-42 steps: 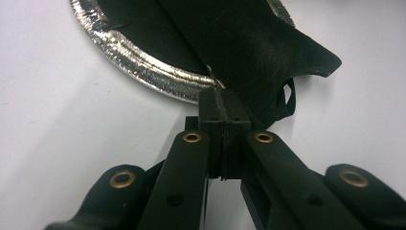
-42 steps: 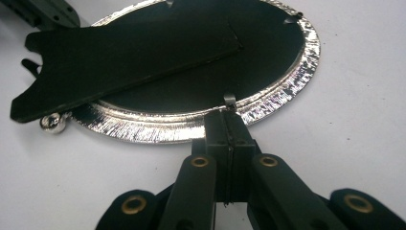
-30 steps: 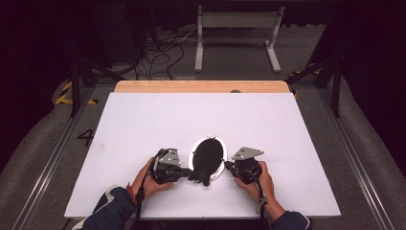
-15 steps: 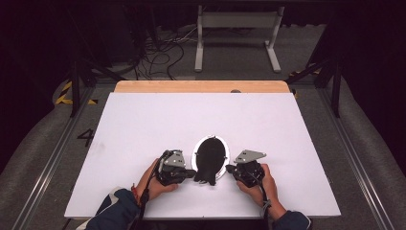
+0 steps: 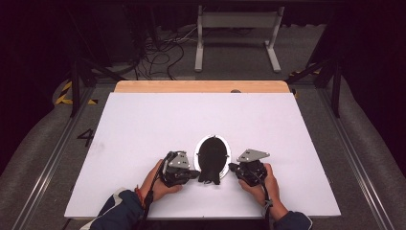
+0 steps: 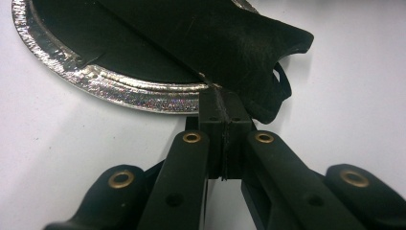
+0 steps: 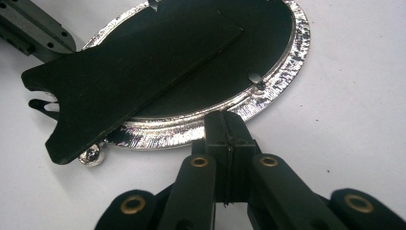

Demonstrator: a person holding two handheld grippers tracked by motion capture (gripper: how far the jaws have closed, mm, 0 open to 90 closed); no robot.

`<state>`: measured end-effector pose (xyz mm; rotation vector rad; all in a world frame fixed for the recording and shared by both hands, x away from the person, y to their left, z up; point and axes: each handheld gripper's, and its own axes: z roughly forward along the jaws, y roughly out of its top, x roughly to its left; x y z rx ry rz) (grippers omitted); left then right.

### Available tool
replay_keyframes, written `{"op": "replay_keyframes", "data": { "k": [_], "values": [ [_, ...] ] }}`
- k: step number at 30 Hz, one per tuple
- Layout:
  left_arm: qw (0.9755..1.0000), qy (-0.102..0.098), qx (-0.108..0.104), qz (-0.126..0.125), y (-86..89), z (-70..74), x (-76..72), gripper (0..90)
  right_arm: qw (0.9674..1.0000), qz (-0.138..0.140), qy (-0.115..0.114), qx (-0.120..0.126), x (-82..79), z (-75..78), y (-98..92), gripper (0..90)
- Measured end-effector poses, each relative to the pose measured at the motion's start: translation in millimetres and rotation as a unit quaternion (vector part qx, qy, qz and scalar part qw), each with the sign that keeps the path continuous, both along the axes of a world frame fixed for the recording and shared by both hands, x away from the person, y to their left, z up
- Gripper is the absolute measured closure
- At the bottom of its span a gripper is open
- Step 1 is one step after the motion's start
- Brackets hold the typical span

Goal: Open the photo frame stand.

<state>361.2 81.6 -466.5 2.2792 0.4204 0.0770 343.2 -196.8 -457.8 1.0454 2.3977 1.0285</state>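
Note:
An oval picture frame with a silver rim lies face down on the white tabletop, near its front edge. Its black easel stand lies across the black backing and juts toward the person. My left gripper is shut, and its tips touch the stand where it crosses the rim. My right gripper is shut too, with nothing between its jaws. Its tips rest against the rim on the opposite side of the frame, beside the stand.
A wooden strip runs along the table's far edge. Beyond it are floor cables and a metal stand's legs. A small black loop hangs by the stand's end, and a metal tab holds the backing.
My left gripper has crept to the right until its tips meet the frame. The right gripper has stayed where it was.

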Motion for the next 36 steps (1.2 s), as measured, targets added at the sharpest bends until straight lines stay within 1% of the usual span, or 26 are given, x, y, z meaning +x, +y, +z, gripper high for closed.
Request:
{"op": "replay_keyframes", "data": {
  "k": [3, 5, 6, 7, 10, 11, 14, 16, 18, 19, 20, 22, 27, 31, 34, 36],
  "values": [
    [1.0, -0.006, 0.0, 0.0, -2.1, -0.1, -0.6, 90.0, 1.0, -0.001, 0.0, -0.001, -0.7, 0.0, -0.5, 90.0],
    [1.0, -0.005, 0.0, 0.003, -3.8, -0.2, -1.6, 90.0, 1.0, 0.0, 0.001, 0.0, -1.9, 0.1, -0.7, 90.0],
    [1.0, -0.009, 0.002, 0.002, -4.7, -0.2, -1.7, 90.0, 1.0, 0.001, 0.002, 0.001, -3.0, 0.1, -0.9, 90.0],
    [0.9999, -0.015, 0.003, 0.002, -6.0, 0.0, -1.8, 90.0, 1.0, 0.003, 0.004, 0.002, -4.2, 0.2, -0.8, 90.0],
    [0.9998, -0.017, 0.006, 0.003, -8.8, 0.1, -2.5, 90.0, 0.9999, 0.011, 0.009, 0.002, -8.8, 0.8, 0.0, 90.0],
    [0.9998, -0.02, 0.005, 0.001, -9.5, 0.2, -1.7, 90.0, 0.9999, 0.013, 0.009, 0.001, -10.3, 0.8, 0.6, 90.0],
    [0.9999, -0.016, 0.004, 0.001, -11.1, 0.3, -0.3, 90.0, 0.9999, 0.015, 0.008, 0.0, -12.4, 0.9, 1.4, 90.0],
    [0.9999, -0.013, 0.004, -0.003, -11.5, 0.3, 1.5, 90.0, 0.9999, 0.013, 0.007, 0.001, -12.2, 0.4, 0.7, 90.0],
    [0.9999, -0.012, 0.004, -0.002, -12.2, 0.5, 1.9, 90.0, 0.9999, 0.011, 0.005, 0.001, -11.7, 0.2, 0.3, 90.0],
    [0.9998, -0.015, 0.008, -0.002, -13.2, 1.2, 2.2, 90.0, 0.9999, 0.011, 0.004, 0.001, -11.5, 0.1, 0.0, 90.0],
    [0.9998, -0.015, 0.008, -0.002, -13.2, 1.2, 2.2, 90.0, 0.9999, 0.011, 0.004, 0.001, -11.5, 0.1, 0.0, 90.0],
    [0.9999, -0.01, 0.006, 0.0, -15.3, 1.1, 3.5, 90.0, 1.0, 0.007, 0.002, 0.001, -11.1, -0.2, -0.5, 90.0],
    [0.9996, -0.024, 0.014, -0.002, -18.2, 2.0, 3.3, 90.0, 1.0, 0.003, 0.003, 0.002, -9.9, -0.1, -2.4, 90.0],
    [0.9997, -0.021, 0.013, -0.004, -17.1, 2.1, 4.3, 89.6, 1.0, 0.007, 0.007, 0.001, -10.7, 1.1, -3.6, 88.1],
    [0.9996, -0.024, 0.013, -0.005, -15.5, 2.4, 4.9, 85.4, 0.9999, 0.013, 0.008, 0.008, -14.0, 4.8, -6.2, 87.1],
    [0.9996, -0.027, 0.012, -0.003, -14.6, 2.2, 4.6, 87.2, 0.9997, 0.019, 0.009, 0.013, -16.5, 9.3, -8.0, 85.9]
  ]
}}
